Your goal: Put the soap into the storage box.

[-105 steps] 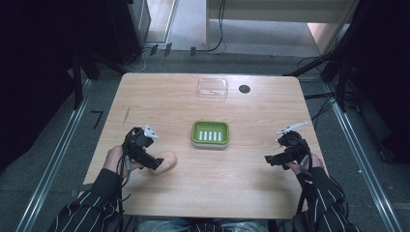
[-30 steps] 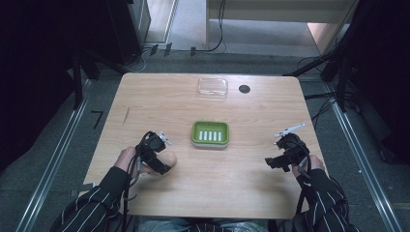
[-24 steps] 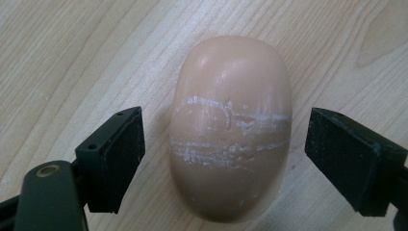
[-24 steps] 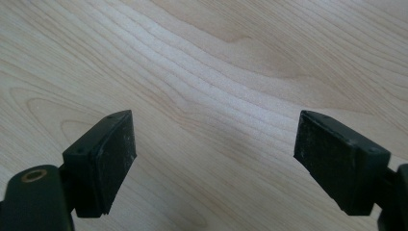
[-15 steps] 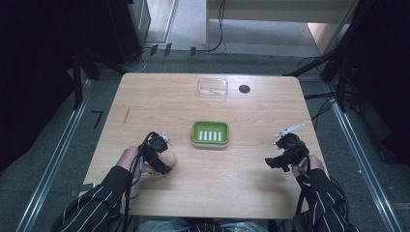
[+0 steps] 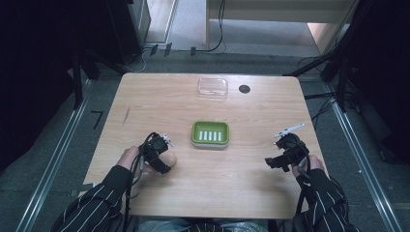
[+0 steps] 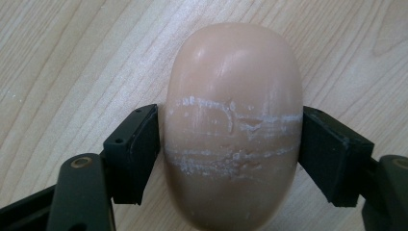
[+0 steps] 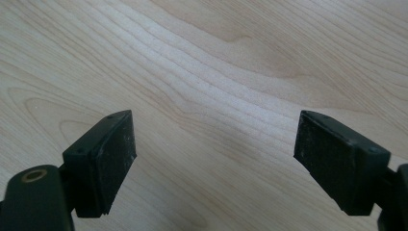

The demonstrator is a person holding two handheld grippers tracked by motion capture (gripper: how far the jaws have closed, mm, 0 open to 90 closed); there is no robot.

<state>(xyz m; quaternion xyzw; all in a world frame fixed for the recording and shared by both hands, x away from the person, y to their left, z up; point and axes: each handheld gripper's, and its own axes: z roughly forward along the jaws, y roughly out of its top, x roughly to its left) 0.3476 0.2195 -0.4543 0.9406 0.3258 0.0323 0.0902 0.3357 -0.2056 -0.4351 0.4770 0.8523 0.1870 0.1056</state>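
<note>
A peach-coloured oval bar of soap (image 7: 233, 120) with white scuff lines lies on the wooden table (image 6: 232, 188), left of centre. My left gripper (image 7: 231, 159) has its two black pads pressed against the bar's sides, and in the high view this gripper (image 6: 163, 163) is held over the soap (image 6: 170, 158). My right gripper (image 6: 270, 163) hovers low over bare wood near the right edge. Its jaws (image 8: 214, 159) stand wide apart with nothing between them.
A green ribbed soap dish (image 6: 196, 133) sits at the table's centre, to the right of the soap. A clear plastic box (image 6: 212, 88) and a small black disc (image 6: 244, 89) lie near the far edge. Dark stands and cables surround the table.
My left gripper has moved right onto the soap and its jaws have closed on the bar's sides. The right gripper has barely moved.
</note>
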